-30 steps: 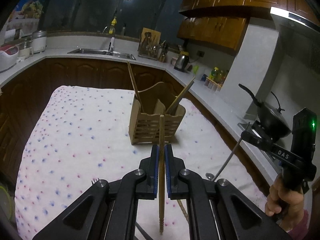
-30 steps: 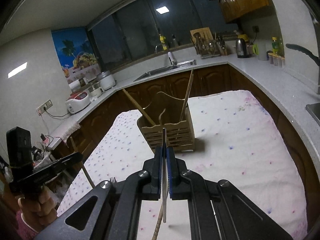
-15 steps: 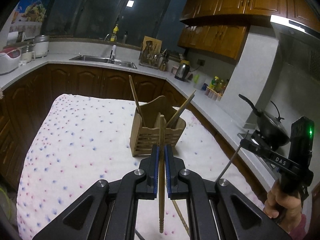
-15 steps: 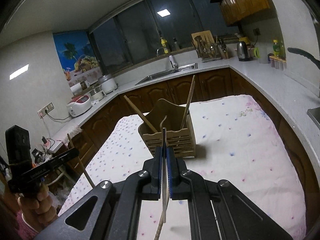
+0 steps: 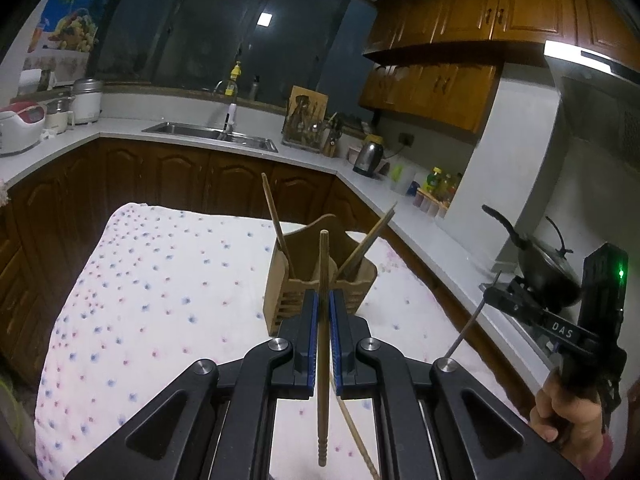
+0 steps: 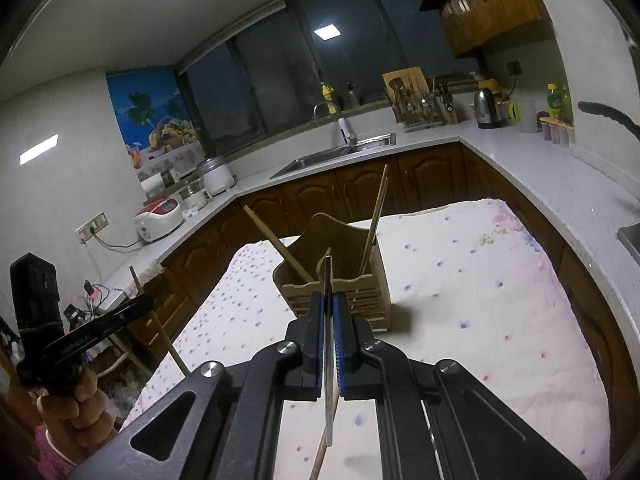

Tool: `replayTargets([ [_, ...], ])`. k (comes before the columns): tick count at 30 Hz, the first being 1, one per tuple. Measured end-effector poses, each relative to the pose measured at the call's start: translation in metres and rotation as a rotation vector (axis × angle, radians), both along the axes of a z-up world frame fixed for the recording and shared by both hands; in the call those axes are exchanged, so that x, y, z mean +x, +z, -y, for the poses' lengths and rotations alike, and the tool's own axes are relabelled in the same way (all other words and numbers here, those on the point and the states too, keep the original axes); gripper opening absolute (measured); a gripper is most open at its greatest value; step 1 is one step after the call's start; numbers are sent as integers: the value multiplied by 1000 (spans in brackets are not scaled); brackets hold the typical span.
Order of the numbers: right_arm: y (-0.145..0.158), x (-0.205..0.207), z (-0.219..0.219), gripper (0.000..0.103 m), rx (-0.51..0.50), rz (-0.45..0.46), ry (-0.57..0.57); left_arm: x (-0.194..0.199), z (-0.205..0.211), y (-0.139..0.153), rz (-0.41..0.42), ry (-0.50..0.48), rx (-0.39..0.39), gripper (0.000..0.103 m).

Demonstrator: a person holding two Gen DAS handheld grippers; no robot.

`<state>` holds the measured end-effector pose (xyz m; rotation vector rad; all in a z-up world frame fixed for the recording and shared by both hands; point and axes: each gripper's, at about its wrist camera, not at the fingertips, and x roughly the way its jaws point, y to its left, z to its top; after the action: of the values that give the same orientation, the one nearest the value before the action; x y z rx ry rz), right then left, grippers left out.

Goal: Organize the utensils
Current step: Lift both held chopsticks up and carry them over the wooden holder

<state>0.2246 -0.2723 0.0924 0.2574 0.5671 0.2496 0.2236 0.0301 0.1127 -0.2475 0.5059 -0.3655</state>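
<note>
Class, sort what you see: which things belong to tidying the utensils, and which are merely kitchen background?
Job:
wooden chopstick in left gripper
metal utensil in right gripper
wooden holder
loose chopstick

Background:
kettle
sink
rice cooker
wok

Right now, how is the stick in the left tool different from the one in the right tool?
The wooden stick in the left tool is brown and thick, with a carved, ridged end. The metal stick in the right tool is silver, thinner and smooth. Both are clamped upright between shut blue pads, pointing toward the wooden holder on the dotted cloth.
</note>
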Motion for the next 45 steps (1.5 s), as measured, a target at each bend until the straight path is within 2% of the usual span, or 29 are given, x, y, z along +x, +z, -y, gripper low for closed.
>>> replayTargets([
  [7, 9, 16, 6, 5, 8, 23, -3, 20, 0, 4, 19, 11, -11, 4],
  [15, 31, 43, 13, 5, 18, 76, -3, 48, 2, 19, 80, 19, -9, 4],
  [23, 63, 77, 23, 5, 33, 162, -23, 76, 6, 32, 183, 34, -8, 4],
  [29, 81, 105, 29, 5, 23, 215, -51, 103, 13, 31, 258, 62, 0, 4],
  [36, 70, 131, 34, 5, 46, 226, -79, 139, 21, 3, 280, 119, -30, 4],
  [45, 25, 157, 36, 5, 85, 168, -105, 170, 43, -57, 230, 183, -61, 4],
])
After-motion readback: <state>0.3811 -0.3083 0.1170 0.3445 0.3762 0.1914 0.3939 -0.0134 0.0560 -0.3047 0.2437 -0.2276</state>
